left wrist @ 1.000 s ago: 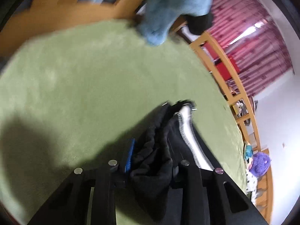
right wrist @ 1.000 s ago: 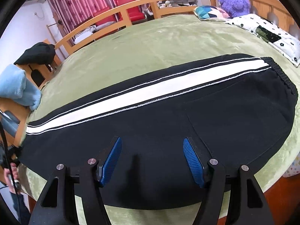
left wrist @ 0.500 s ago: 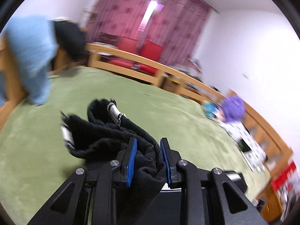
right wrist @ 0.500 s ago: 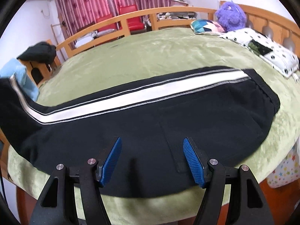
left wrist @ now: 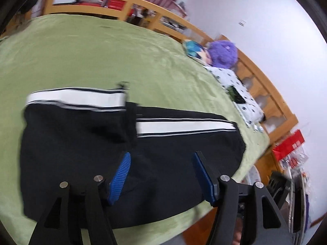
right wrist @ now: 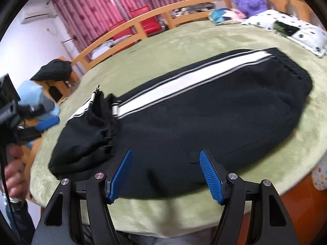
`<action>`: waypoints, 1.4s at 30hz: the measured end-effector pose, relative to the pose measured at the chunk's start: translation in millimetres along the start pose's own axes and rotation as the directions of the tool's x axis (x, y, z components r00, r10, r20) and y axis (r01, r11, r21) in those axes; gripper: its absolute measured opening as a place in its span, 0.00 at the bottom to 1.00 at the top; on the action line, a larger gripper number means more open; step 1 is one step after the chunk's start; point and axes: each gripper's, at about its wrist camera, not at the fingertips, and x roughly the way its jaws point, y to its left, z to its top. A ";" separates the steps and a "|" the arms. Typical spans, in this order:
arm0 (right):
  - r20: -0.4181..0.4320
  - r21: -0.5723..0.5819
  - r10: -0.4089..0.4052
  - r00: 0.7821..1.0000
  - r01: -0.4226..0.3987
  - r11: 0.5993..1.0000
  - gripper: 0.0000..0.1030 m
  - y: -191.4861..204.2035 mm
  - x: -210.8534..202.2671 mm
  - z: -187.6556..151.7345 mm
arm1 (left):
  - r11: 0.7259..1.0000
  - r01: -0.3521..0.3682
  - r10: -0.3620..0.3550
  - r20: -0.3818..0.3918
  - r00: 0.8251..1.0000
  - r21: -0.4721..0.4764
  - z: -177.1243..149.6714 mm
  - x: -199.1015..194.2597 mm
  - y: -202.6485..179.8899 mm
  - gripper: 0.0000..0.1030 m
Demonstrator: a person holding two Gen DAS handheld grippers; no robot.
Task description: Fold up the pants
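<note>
Black pants with a white side stripe (left wrist: 85,143) lie on the green bed cover (left wrist: 102,51). Their leg end is folded over onto the upper part, with the cuffs lying near the middle (right wrist: 102,118). The waistband lies at the right (right wrist: 294,69). My left gripper (left wrist: 161,171) is open and empty, above the near edge of the pants. It also shows at the left edge of the right wrist view (right wrist: 30,118). My right gripper (right wrist: 165,171) is open and empty, above the near edge of the pants.
A wooden bed rail (right wrist: 143,24) runs around the far side. A purple plush toy (left wrist: 223,54), a patterned cushion (left wrist: 194,49) and a spotted pillow (right wrist: 286,28) lie at the head. Blue and black clothes (right wrist: 40,81) hang at the left. Red chairs (right wrist: 147,20) stand behind.
My left gripper carried the leg end over onto the upper pants, opened and let it go. The pants are now folded in half. My right gripper stayed open.
</note>
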 end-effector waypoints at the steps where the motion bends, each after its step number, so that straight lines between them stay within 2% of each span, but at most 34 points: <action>1: -0.008 -0.005 0.032 0.999 -0.032 0.999 0.66 7.6 7.0 2.7 | 1.000 -0.025 0.025 0.007 1.000 -0.008 0.7 0.1 6.8 0.62; 3: -0.016 -0.019 0.078 0.997 -0.078 0.997 0.66 21.6 18.7 7.8 | 0.994 -0.097 0.098 0.021 0.995 -0.041 -3.2 -16.8 31.7 0.63; 7: -0.029 -0.081 0.176 0.984 -0.178 0.981 0.66 64.6 50.8 17.6 | 0.977 -0.168 0.173 0.031 0.984 -0.135 -16.7 -43.5 79.7 0.63; 9: -0.084 -0.089 0.219 0.972 -0.226 0.970 0.66 84.0 81.0 21.9 | 0.967 -0.188 0.196 0.029 0.980 -0.175 -27.1 -53.7 100.6 0.64; 12: -0.178 -0.032 0.203 0.963 -0.212 0.977 0.66 95.1 123.0 21.2 | 0.953 -0.206 0.218 0.031 0.975 -0.224 -42.9 -73.5 129.7 0.64; 14: -0.241 0.039 0.235 0.941 -0.233 0.972 0.58 98.5 148.2 17.9 | 0.942 -0.214 0.231 0.037 0.972 -0.260 -50.5 -81.4 146.4 0.65; 15: -0.239 0.044 0.220 0.946 -0.216 0.975 0.35 100.8 151.6 16.6 | 0.936 -0.212 0.231 0.038 0.972 -0.280 -53.6 -83.6 154.5 0.65; 16: -0.218 0.014 0.210 0.953 -0.212 0.977 0.22 106.1 150.2 15.5 | 0.933 -0.205 0.226 0.039 0.973 -0.295 -55.1 -84.6 160.3 0.65; 18: -0.171 -0.012 0.270 0.947 -0.277 0.961 0.19 110.4 135.8 17.0 | 0.928 -0.187 0.212 0.046 0.976 -0.322 -57.1 -88.4 172.2 0.65; 21: -0.056 0.041 0.339 0.939 -0.338 0.940 0.18 96.2 94.4 26.3 | 0.932 -0.166 0.194 0.058 0.979 -0.321 -58.7 -90.7 180.6 0.65; 22: -0.035 0.062 0.333 0.942 -0.330 0.942 0.18 89.1 82.6 27.5 | 0.936 -0.160 0.189 0.062 0.980 -0.315 -58.9 -90.6 180.6 0.65; 24: 0.004 0.026 0.231 0.973 -0.231 0.973 0.18 80.3 62.0 21.1 | 0.942 -0.144 0.171 0.067 0.983 -0.304 -59.0 -87.2 178.9 0.65; 26: -0.031 -0.014 0.163 0.986 -0.164 0.986 0.19 76.6 61.9 9.1 | 0.945 -0.127 0.153 0.063 0.986 -0.302 -60.5 -83.2 178.0 0.66; 27: -0.069 -0.015 0.154 0.986 -0.155 0.988 0.21 74.5 67.2 2.3 | 0.947 -0.115 0.138 0.058 0.989 -0.301 -61.0 -78.3 177.6 0.66; 28: -0.126 -0.012 0.144 0.982 -0.146 0.989 0.27 72.4 77.0 -8.2 | 0.947 -0.111 0.133 0.053 0.990 -0.300 -61.3 -77.0 180.4 0.66; 30: -0.174 -0.002 0.124 0.977 -0.126 0.992 0.32 68.7 85.5 -19.0 | 0.949 -0.110 0.125 0.031 0.992 -0.297 -60.5 -68.6 179.4 0.66; 32: -0.168 -0.019 0.144 0.975 -0.149 0.989 0.42 70.4 80.8 -18.8 | 0.951 -0.109 0.119 0.017 0.993 -0.289 -60.0 -64.6 176.7 0.66; 33: -0.167 -0.027 0.157 0.973 -0.163 0.986 0.55 70.9 77.2 -15.1 | 0.953 -0.110 0.120 0.017 0.993 -0.281 -59.8 -64.3 174.9 0.66; 34: -0.145 -0.030 0.174 0.974 -0.180 0.983 0.63 70.0 70.3 -7.7 | 0.955 -0.114 0.124 0.018 0.992 -0.274 -59.3 -64.8 173.5 0.66; 36: -0.073 -0.027 0.195 0.978 -0.197 0.980 0.70 68.1 60.7 5.2 | 0.956 -0.120 0.130 0.021 0.991 -0.268 -58.5 -65.3 171.9 0.66; 38: -0.030 -0.036 0.205 0.978 -0.206 0.978 0.72 70.1 61.7 27.3 | 0.953 -0.123 0.133 0.019 0.991 -0.276 -56.0 -62.9 171.0 0.66; 42: -0.038 -0.043 0.224 0.974 -0.226 0.973 0.72 72.2 88.3 67.2 | 0.951 -0.130 0.139 0.011 0.990 -0.281 -52.0 -57.1 169.4 0.66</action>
